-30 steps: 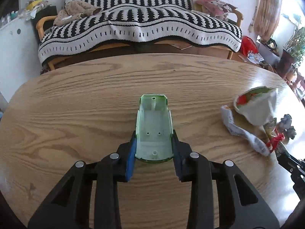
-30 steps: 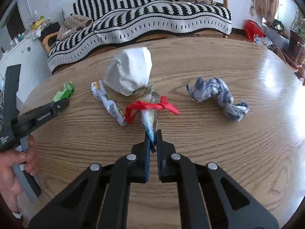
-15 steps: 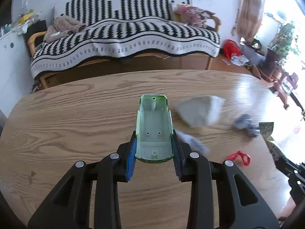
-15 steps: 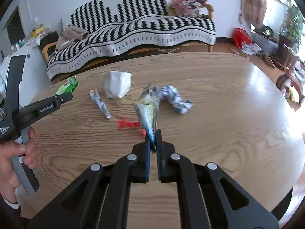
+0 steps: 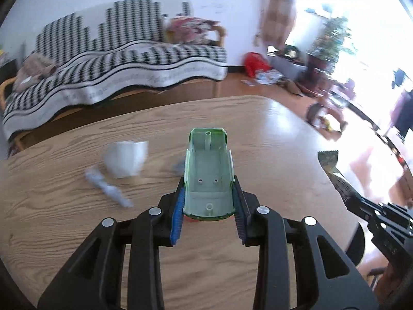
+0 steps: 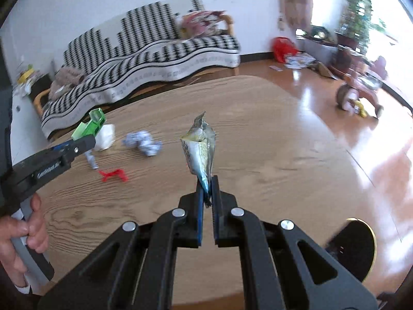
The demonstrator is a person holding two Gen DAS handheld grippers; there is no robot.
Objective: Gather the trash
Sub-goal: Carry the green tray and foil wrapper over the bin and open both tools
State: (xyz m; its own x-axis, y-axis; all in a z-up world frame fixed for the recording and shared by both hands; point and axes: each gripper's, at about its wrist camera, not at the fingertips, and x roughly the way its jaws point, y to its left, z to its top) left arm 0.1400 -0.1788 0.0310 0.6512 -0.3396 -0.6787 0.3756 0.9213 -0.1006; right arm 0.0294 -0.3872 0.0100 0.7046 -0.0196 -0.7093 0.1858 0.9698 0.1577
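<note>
My left gripper [image 5: 209, 193] is shut on a green plastic shell [image 5: 208, 173], held above the wooden table [image 5: 271, 139]; the shell also shows in the right wrist view [image 6: 90, 126]. My right gripper [image 6: 207, 193] is shut on a silvery foil wrapper [image 6: 200, 147] that stands up from the pads, lifted off the table. On the table lie a white crumpled bag [image 5: 126, 157], a printed wrapper strip [image 5: 108, 188], a blue-white crumpled wad [image 6: 143, 143] and a red scrap [image 6: 113, 175].
A sofa with a black-and-white blanket [image 5: 116, 62] stands behind the table. The table's right edge [image 6: 333, 139] drops to a shiny wooden floor. A round black-and-gold object [image 6: 353, 245] sits low at the right. A tricycle [image 6: 358, 93] stands on the floor.
Both grippers swung to the right with their loads. The foil wrapper rose farther from the table, and the red scrap stays behind on the wood.
</note>
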